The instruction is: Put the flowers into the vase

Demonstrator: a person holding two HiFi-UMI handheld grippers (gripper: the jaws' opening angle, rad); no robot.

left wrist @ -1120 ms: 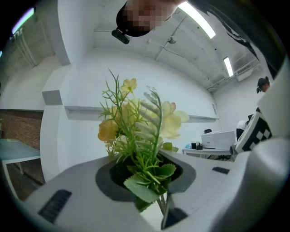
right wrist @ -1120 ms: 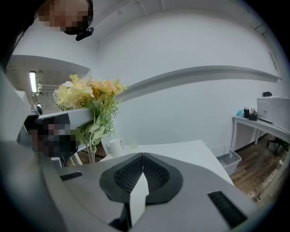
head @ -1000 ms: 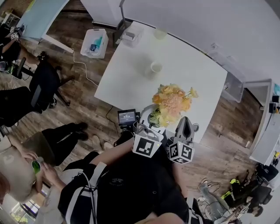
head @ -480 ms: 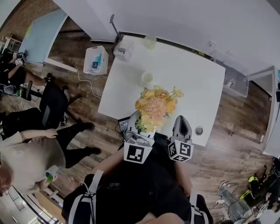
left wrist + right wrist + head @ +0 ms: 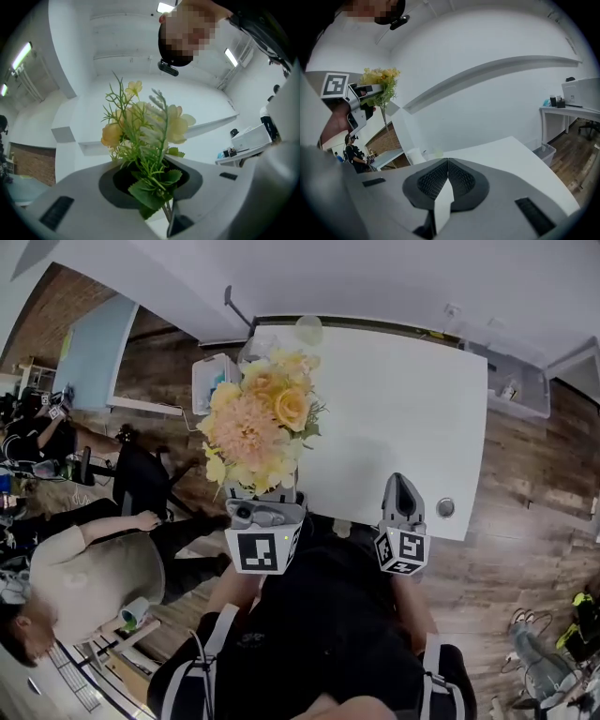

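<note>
— The flowers [image 5: 255, 423] are way up now! A second ago they sat low by the near edge of the worktop [image 5: 394, 409]. Now the left hand-held gripper [image 5: 265, 512], clamped on the stems, holds them high over the left edge.

— And the right hand-held gripper [image 5: 401, 493]?

— Clenched on nothing, jaws together, just over the near edge, well apart from the flowers. Broad white worktop stretches ahead of it to the far wall.

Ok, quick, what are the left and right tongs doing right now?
Left tongs: closed on the stems of the flowers.
Right tongs: closed, holding nothing.
</note>
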